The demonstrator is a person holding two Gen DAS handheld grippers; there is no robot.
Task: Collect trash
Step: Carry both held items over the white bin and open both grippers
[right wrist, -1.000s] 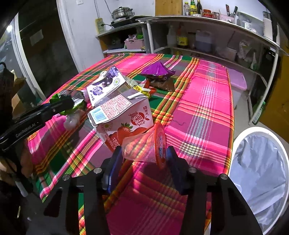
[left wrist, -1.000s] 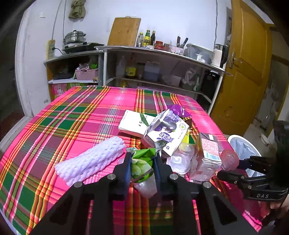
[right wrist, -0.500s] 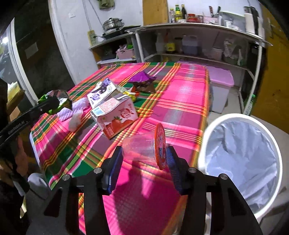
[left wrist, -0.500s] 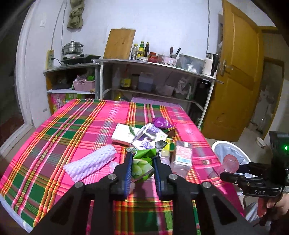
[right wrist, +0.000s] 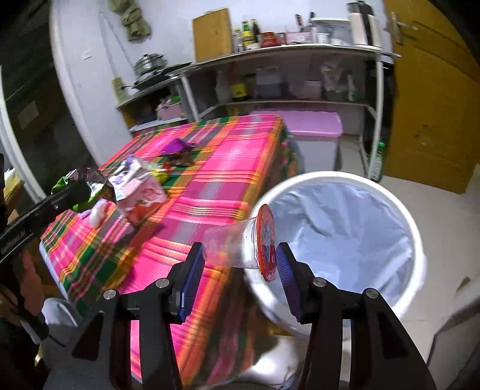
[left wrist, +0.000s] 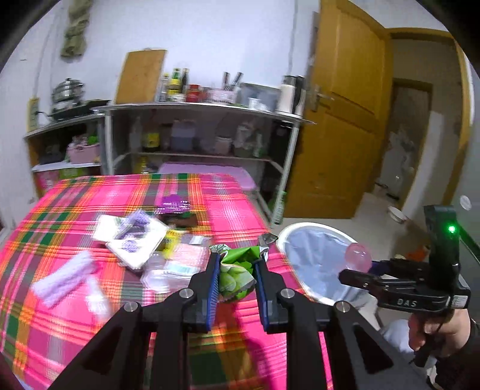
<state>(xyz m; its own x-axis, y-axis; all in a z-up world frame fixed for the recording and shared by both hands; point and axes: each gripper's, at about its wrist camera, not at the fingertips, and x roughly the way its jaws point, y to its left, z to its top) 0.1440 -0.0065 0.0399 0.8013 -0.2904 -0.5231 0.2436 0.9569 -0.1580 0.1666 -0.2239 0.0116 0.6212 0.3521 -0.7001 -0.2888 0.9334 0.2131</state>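
A table under a pink, green and orange plaid cloth [left wrist: 99, 315] fills the near ground; behind it stands a grey metal shelving unit [left wrist: 198, 132] against a white wall; on its top sit dark bottles [left wrist: 177, 82], a red-lidded jar [left wrist: 195, 93] and a white kettle [left wrist: 289, 94] — a wooden board [left wrist: 141, 76] leans on the wall beside them; a steel pot [left wrist: 67, 91] rests on a lower shelf to the left; a green cloth [right wrist: 132, 21] hangs high on the wall; a lilac-lidded storage box [right wrist: 312, 132] stands on the floor beyond the table; a yellow wooden door [left wrist: 339, 120] stands ajar — a dim passage shows past it.
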